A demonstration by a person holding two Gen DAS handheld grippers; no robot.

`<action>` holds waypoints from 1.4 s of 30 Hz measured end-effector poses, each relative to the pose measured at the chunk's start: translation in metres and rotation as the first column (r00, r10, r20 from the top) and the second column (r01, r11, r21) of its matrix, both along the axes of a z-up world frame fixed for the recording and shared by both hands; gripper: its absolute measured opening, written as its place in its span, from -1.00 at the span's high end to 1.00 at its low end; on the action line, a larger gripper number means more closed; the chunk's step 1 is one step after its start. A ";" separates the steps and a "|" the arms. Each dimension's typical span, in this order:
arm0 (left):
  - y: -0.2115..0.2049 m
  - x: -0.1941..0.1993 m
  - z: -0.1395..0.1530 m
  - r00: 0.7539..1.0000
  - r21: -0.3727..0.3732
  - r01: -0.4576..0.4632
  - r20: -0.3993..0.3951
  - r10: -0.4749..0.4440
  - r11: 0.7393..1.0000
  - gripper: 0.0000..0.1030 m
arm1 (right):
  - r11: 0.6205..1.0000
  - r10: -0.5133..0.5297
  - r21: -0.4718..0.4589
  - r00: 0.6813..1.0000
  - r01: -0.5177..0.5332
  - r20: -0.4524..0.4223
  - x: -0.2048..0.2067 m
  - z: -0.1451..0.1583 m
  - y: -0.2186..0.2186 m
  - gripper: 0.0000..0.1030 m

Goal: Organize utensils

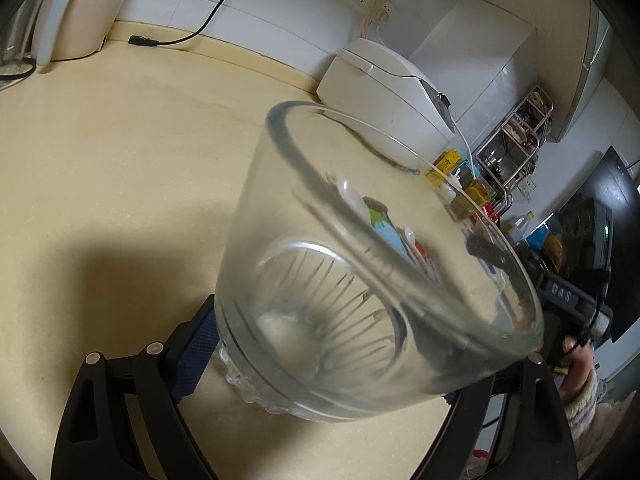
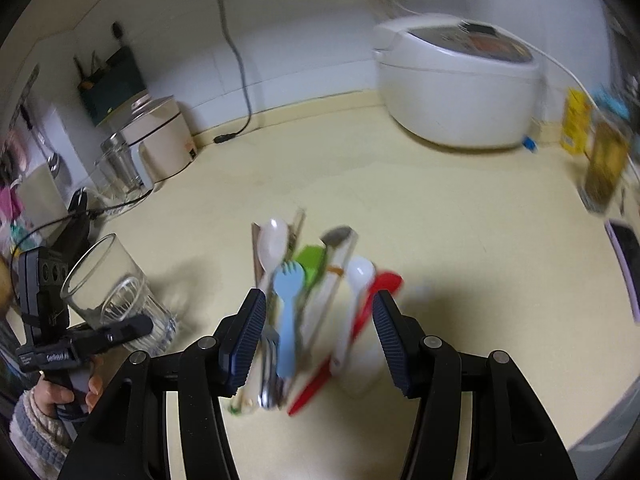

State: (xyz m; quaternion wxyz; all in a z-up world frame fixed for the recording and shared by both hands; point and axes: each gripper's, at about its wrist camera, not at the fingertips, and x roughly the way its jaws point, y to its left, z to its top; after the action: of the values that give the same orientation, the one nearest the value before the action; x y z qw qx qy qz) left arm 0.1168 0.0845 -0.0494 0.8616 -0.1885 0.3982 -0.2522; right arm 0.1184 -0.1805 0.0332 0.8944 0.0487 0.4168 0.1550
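Observation:
A clear ribbed glass [image 1: 360,264] is tilted above the counter, and my left gripper [image 1: 332,364] is shut on its base. The right wrist view shows that glass [image 2: 108,300] at the left, held by the left gripper [image 2: 120,326]. Several utensils lie side by side on the counter: a blue spork [image 2: 286,312], a white spoon [image 2: 272,244], a green spatula [image 2: 310,264], a metal spoon [image 2: 336,236], another white spoon [image 2: 356,296] and a red spoon [image 2: 360,320]. My right gripper [image 2: 318,340] hangs open just above their handles, with nothing between its fingers.
A white rice cooker [image 2: 460,88] stands at the back right, with yellow containers [image 2: 576,120] beside it. A black power cord [image 2: 236,80] runs down the wall. A beige appliance [image 2: 160,136] and a glass jar [image 2: 120,164] stand at the left. A phone [image 2: 624,256] lies at the right edge.

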 end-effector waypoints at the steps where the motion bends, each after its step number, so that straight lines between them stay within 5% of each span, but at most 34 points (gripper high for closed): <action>1: 0.000 0.001 0.001 1.000 0.001 0.000 0.000 0.000 1.000 -0.76 | 0.999 0.037 0.009 0.999 -0.037 -0.010 0.011 0.000 0.008 -0.10; 11: -0.004 0.000 0.002 1.000 0.014 0.006 0.003 -0.006 1.000 -0.81 | 0.991 0.121 -0.036 0.985 -0.126 -0.120 0.091 -0.021 0.065 -0.10; 22: -0.001 0.000 0.001 1.000 0.001 0.005 0.001 -0.005 1.000 -0.81 | 0.983 0.085 -0.147 0.978 -0.114 -0.190 0.119 -0.051 0.092 -0.10; 28: -0.001 0.000 0.001 1.000 0.001 0.006 0.001 -0.006 1.000 -0.81 | 0.985 0.100 -0.118 0.969 -0.129 -0.225 0.123 -0.060 0.094 -0.03; 32: -0.001 0.000 0.001 1.000 -0.001 0.005 0.001 -0.005 1.000 -0.81 | 0.986 0.109 -0.100 0.970 -0.134 -0.219 0.123 -0.058 0.089 0.37; 42: -0.001 0.000 0.001 1.000 -0.005 0.005 0.001 -0.005 1.000 -0.82 | 0.994 0.105 0.011 0.985 -0.104 -0.135 0.100 -0.026 0.068 0.37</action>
State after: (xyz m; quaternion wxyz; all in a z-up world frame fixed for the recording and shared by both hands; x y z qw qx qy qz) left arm 0.1172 0.0840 -0.0481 0.8607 -0.1895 0.3976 -0.2552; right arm 0.2186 -0.1124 0.0075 0.8546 0.0387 0.4782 0.1988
